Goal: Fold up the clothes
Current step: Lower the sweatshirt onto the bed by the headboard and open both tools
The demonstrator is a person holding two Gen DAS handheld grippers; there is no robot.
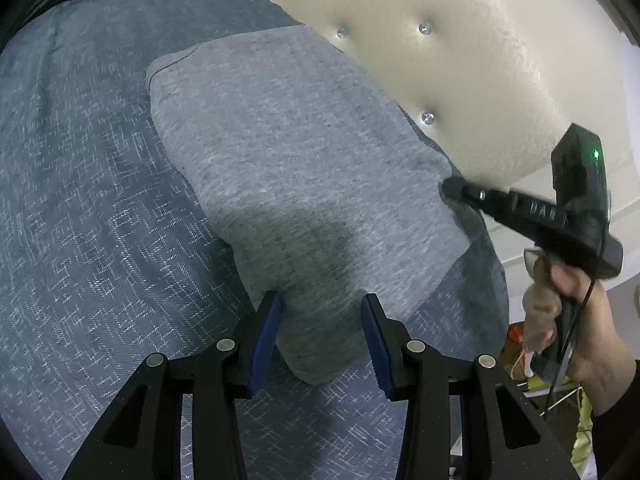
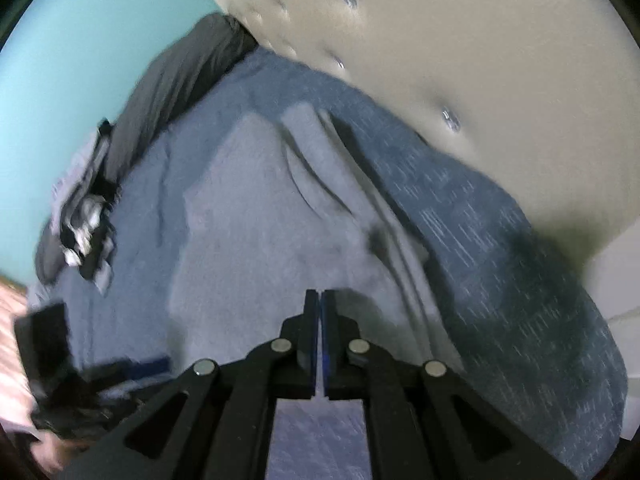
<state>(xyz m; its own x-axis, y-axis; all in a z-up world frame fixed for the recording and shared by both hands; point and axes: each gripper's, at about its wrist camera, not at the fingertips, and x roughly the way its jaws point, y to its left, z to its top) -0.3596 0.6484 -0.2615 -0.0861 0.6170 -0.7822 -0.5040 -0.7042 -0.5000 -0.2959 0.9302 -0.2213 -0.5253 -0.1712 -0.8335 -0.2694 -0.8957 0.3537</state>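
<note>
A grey heathered garment point(image 1: 296, 184) lies folded lengthwise on the blue patterned bedspread point(image 1: 88, 216). My left gripper point(image 1: 320, 312) is open, its blue pads either side of the garment's near end, just above it. My right gripper point(image 1: 450, 188) shows at the garment's far right edge, its tip touching the cloth there. In the right wrist view the right gripper point(image 2: 321, 296) has its jaws together over the grey garment point(image 2: 256, 232), which has ridges of folded cloth to the right; whether cloth is pinched between the pads is not visible.
A cream tufted headboard point(image 1: 460, 52) rises along the bed's far side. Dark and striped clothes point(image 2: 92, 216) lie heaped on the bed at the left by a turquoise wall point(image 2: 80, 48). The left gripper body point(image 2: 80, 372) shows blurred at lower left.
</note>
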